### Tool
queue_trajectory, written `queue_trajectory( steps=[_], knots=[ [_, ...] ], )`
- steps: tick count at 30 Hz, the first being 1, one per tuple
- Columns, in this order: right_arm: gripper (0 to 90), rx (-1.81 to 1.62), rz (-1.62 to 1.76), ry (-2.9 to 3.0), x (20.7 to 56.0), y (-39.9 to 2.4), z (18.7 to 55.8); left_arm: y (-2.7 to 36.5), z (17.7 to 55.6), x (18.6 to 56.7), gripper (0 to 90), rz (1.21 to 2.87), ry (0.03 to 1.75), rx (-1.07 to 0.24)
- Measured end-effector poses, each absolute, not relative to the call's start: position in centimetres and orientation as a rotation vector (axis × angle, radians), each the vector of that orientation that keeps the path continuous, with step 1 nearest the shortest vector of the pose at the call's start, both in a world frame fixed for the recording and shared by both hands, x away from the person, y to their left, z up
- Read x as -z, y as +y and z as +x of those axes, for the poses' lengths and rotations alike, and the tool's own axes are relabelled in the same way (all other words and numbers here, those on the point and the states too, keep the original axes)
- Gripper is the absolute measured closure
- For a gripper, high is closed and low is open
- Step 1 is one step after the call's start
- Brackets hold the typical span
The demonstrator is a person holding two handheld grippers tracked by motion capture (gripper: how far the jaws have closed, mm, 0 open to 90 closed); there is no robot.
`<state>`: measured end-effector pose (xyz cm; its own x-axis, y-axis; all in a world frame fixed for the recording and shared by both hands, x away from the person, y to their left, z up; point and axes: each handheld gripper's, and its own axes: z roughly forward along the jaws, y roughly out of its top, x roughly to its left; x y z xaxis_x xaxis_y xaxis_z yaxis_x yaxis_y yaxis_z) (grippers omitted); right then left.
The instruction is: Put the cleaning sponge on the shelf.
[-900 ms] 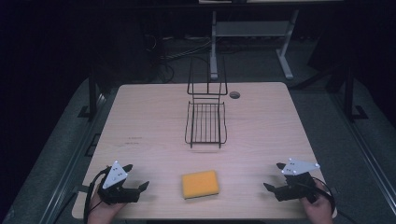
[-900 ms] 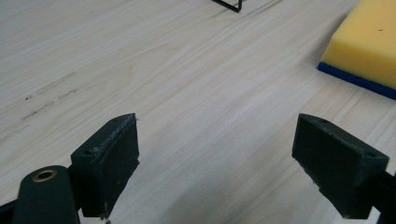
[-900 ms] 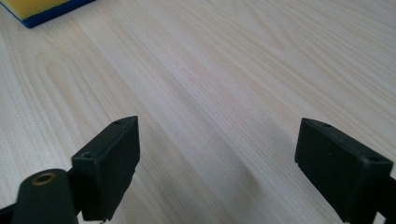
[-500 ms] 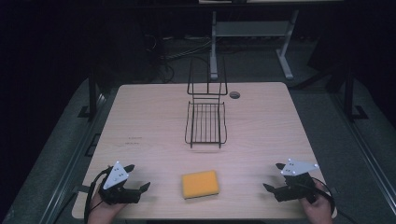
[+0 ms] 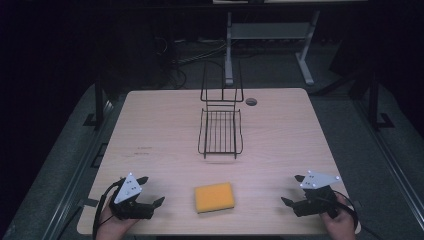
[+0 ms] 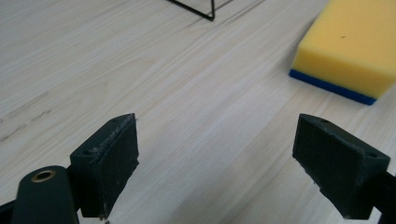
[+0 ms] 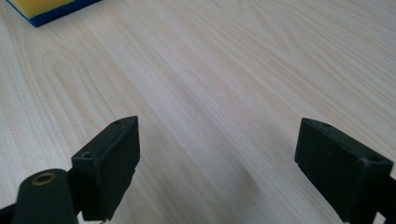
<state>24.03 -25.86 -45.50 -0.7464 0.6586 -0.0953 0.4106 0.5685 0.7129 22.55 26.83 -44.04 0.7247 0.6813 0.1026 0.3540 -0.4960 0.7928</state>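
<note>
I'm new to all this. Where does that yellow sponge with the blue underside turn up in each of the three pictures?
High view: the yellow rectangular sponge with a blue bottom layer lies flat near the table's front edge, between the two grippers.
Left gripper view: upper right corner, beyond the open jaws.
Right gripper view: only a corner of it, at the top left.
Shared landmark: the pale wood-grain tabletop; the black wire rack also shows in the high and left gripper views.

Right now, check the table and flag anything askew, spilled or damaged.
Nothing stands out. The sponge lies flat, yellow side up, the wire rack stands upright, and the left gripper and right gripper are open, holding nothing.
</note>
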Motion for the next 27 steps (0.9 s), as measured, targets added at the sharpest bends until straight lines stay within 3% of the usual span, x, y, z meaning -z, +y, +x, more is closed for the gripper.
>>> queue_trajectory(
  steps=[27],
  knots=[
    [13.8, -0.992, 0.877, 2.449, 45.4, -26.0, 24.0, 24.3, 22.6, 43.3, 13.5, 2.182, 0.694, -0.469]
  ],
)
